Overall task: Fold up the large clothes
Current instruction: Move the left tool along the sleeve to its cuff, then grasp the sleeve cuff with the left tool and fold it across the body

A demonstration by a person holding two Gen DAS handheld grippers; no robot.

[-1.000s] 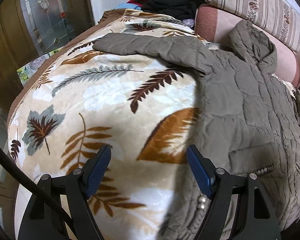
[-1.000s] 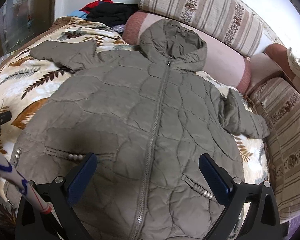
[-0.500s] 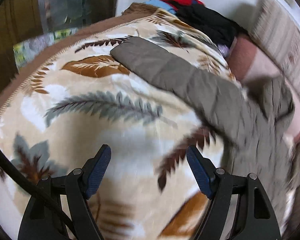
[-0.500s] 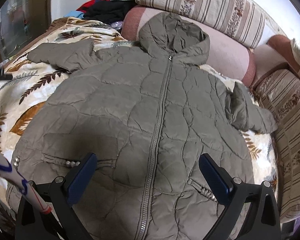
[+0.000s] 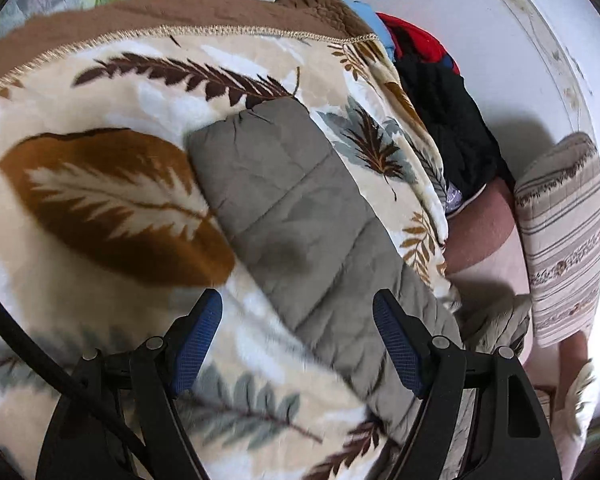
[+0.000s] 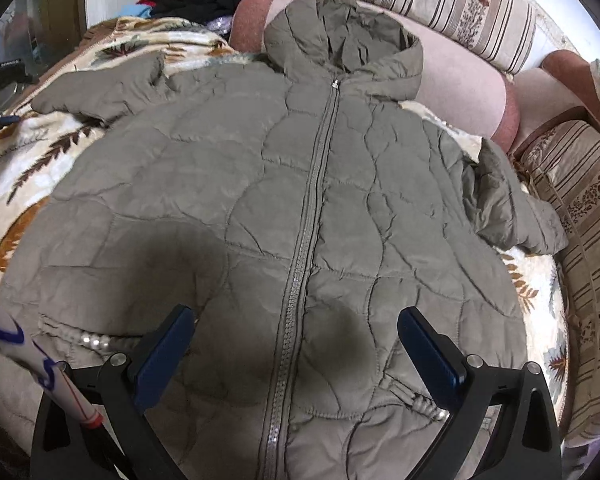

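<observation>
Both tools gape empty: left tool (image 5: 296,340) above the sleeve (image 5: 292,216), right tool (image 6: 296,354) over the jacket (image 6: 284,208). Risk: puffy sleeve slipping (shallow pinch).

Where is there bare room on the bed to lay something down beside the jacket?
Free: the leaf-print blanket left of the jacket's sleeve, up to the brown border. A narrow strip lies between sleeve and clothes pile. Crowded: the jacket covers the middle, with striped cushions hemming its right side.

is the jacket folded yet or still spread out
Spread out. The jacket lies flat, zipped, on the blanket, both sleeves out to the sides, hood against the sofa back.
</observation>
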